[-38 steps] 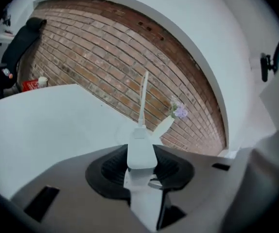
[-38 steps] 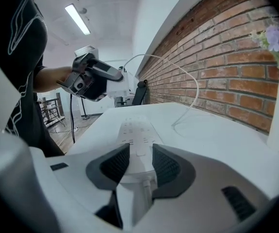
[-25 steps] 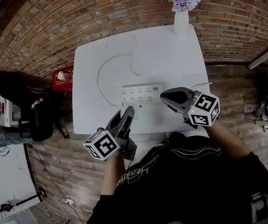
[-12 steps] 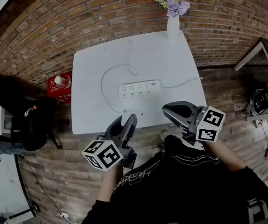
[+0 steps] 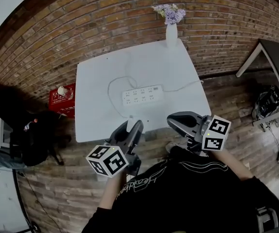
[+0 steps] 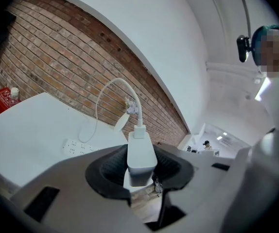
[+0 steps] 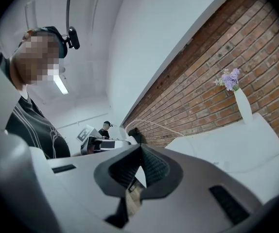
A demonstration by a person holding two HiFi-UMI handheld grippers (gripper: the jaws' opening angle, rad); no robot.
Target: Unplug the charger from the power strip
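Note:
A white power strip (image 5: 142,95) lies in the middle of the white table (image 5: 95,72), its own cord running off to the right. My left gripper (image 5: 134,128) hangs off the table's near edge, shut on the white charger (image 6: 140,154), which is out of the strip. The charger's white cable (image 6: 111,86) arcs up from it and back down to the table beside the power strip (image 6: 78,147). My right gripper (image 5: 171,121) is level with the left one, off the near edge, shut with nothing in it. In the right gripper view its pads (image 7: 151,169) meet.
A white vase of purple flowers (image 5: 170,27) stands at the table's far edge by the brick wall. A red box (image 5: 61,97) and a black bag (image 5: 18,115) sit on the wooden floor to the left. A grey table (image 5: 275,52) is at the right.
Both grippers have drawn back from the table toward the person and risen, the left one carrying the charger away from the strip. The table now looks farther off.

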